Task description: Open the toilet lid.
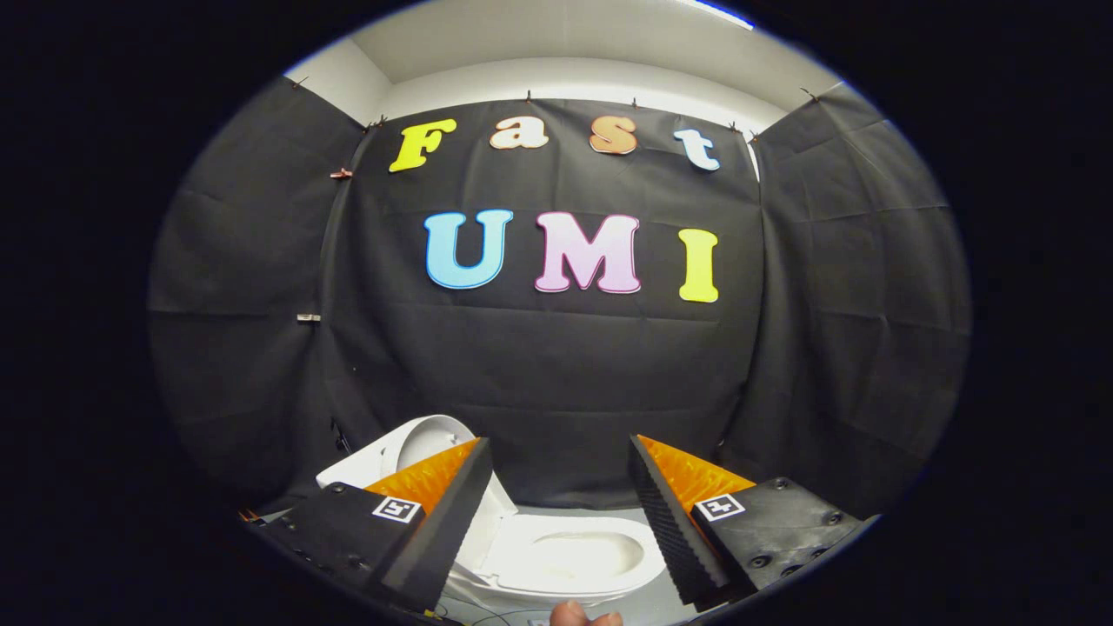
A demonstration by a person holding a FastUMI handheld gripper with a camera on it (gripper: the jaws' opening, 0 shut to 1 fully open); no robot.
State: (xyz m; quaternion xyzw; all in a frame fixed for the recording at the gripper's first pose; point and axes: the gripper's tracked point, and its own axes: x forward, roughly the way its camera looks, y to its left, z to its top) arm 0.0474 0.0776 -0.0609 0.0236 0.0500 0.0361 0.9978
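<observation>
Lighting: dim booth, brightest on the white ceiling strip (pixel 574 52) far above the fingers. Focus: sharp centrally. Distortion: strong fisheye bending, darkening outward. Glare: none.

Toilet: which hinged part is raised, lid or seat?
The lid, tilted up behind the left finger. The seat lies flat on the bowl, between the open gripper fingers.

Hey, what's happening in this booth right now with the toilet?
A person is holding the hand-held gripper above a small white toilet that stands on the floor against the black cloth wall. Its fingers are spread wide apart with nothing between them. The toilet lid is raised, leaning back behind the bowl, partly hidden by one finger, and the seat opening is exposed. A fingertip of the person shows just below the bowl.
</observation>
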